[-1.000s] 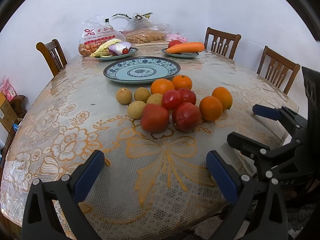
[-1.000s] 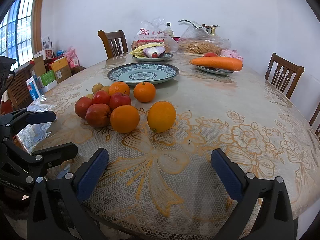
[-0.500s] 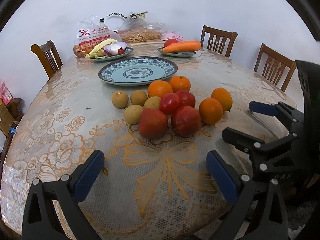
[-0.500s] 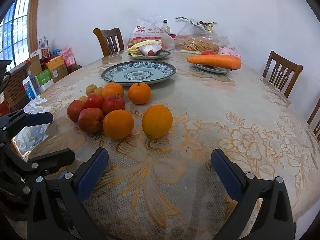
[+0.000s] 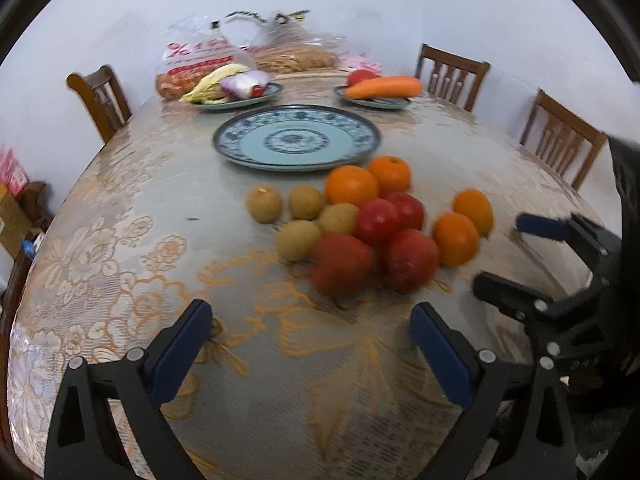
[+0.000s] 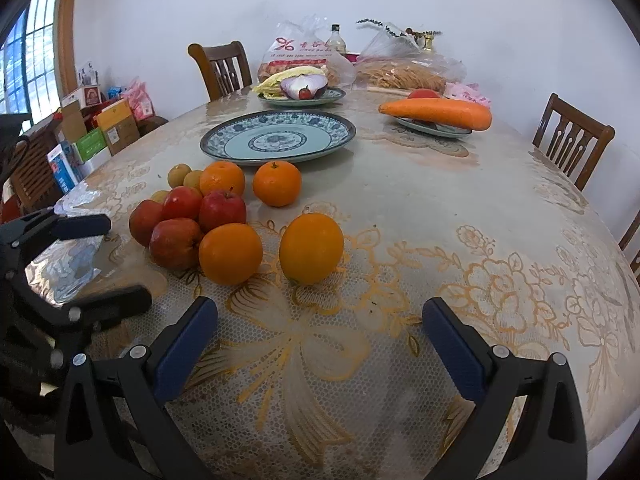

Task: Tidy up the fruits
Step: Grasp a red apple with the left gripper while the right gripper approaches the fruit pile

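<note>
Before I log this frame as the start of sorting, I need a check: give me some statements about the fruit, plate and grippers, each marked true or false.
1. The large blue patterned plate holds no fruit. True.
2. The right gripper is shut on an orange. False: it is open, holding nothing.
3. Four oranges lie on the tablecloth. True.
4. The carrot lies among the apples. False: it rests on a small plate farther back.
5. The left gripper is open. True.
</note>
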